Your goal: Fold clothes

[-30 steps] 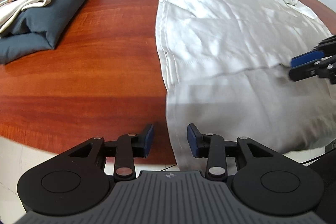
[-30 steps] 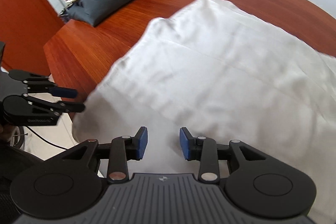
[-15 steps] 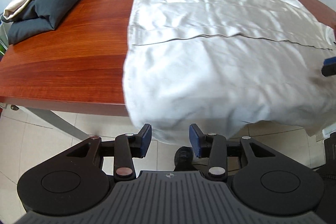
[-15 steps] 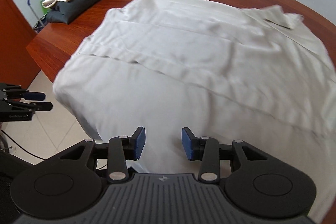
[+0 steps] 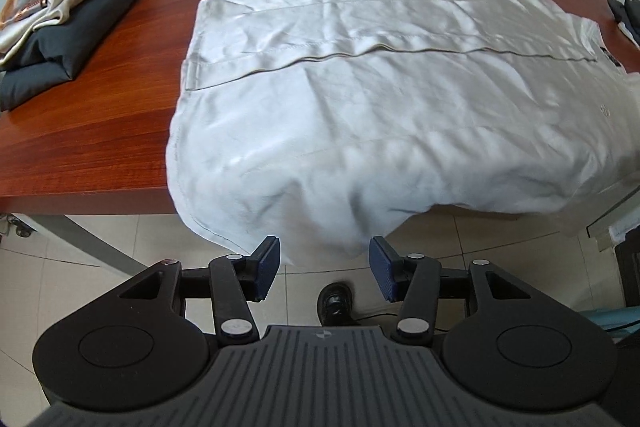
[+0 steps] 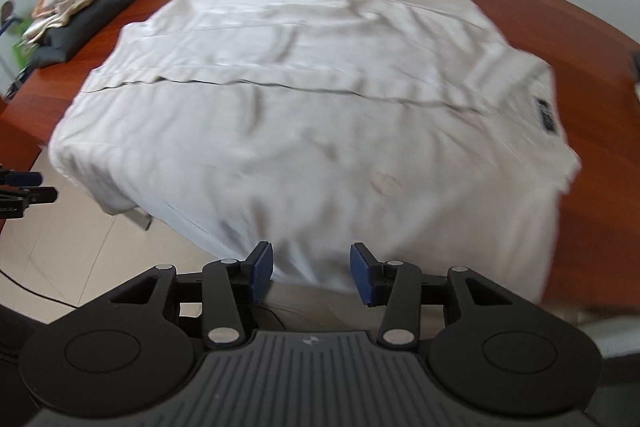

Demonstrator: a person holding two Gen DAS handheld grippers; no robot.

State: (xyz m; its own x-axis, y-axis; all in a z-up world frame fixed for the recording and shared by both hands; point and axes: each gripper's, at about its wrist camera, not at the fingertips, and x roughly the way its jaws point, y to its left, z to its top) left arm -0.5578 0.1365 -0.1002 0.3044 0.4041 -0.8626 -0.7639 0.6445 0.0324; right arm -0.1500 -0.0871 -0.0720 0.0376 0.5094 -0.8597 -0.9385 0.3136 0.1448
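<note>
At the table's far left corner sits a stack of folded clothes (image 5: 68,27). The pale cream satin shirt (image 5: 380,87) lies lengthwise along the red-brown wooden table's (image 5: 100,115) near edge, its side overhanging directly ahead of the left gripper (image 5: 324,269) and right gripper (image 6: 312,274); both have just been opening and hold nothing.

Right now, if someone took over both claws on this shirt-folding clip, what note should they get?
Left claw: open, holding nothing; its jaws have just been opening, near hem in front of them.
Right claw: open, empty, also just opened.
Pale cream short-sleeved shirt: spread on the reddish wooden table, one panel folded over, near edge hanging off.
Folded dark and beige clothes pile: far left corner.
Left: remaining folds, then stacking.
</note>
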